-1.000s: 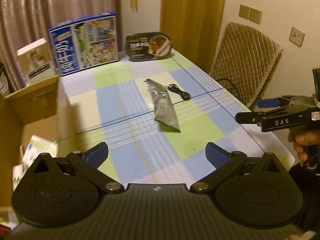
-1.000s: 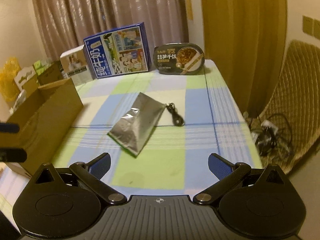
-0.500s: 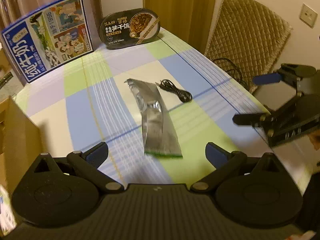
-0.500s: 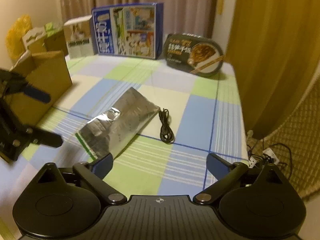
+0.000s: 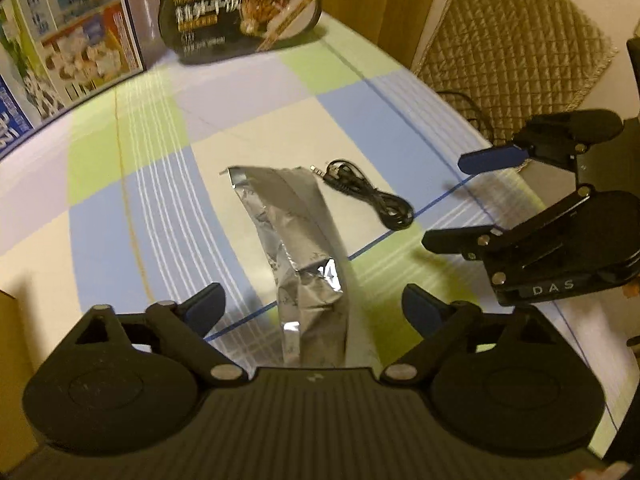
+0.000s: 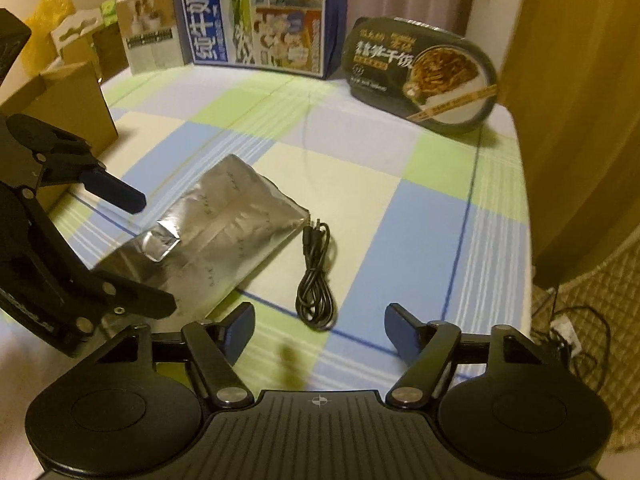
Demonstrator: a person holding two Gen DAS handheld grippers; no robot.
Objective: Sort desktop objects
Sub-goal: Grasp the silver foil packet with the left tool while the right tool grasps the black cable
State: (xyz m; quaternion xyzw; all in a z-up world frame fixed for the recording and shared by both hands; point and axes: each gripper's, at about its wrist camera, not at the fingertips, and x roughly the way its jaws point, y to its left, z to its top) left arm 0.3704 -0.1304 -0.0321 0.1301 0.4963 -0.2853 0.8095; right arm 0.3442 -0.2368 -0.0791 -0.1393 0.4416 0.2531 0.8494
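A crinkled silver foil pouch (image 5: 298, 236) lies flat on the checked tablecloth, also in the right wrist view (image 6: 216, 236). A coiled black cable (image 5: 368, 196) lies just right of it, also in the right wrist view (image 6: 316, 276). My left gripper (image 5: 312, 312) is open and empty, its jaws on either side of the pouch's near end. My right gripper (image 6: 320, 326) is open and empty, just short of the cable's near loop. Each gripper shows in the other's view, the right (image 5: 456, 200) and the left (image 6: 148, 252).
A black oval instant-meal tray (image 6: 424, 76) and a blue milk carton box (image 6: 256, 16) stand at the table's far edge. A cardboard box (image 6: 60, 104) sits at the left. A quilted chair (image 5: 516, 52) stands past the table's right edge (image 6: 520, 208).
Both grippers have moved forward and down toward the table. The left has closed in over the pouch and the right over the cable. Both stayed open.
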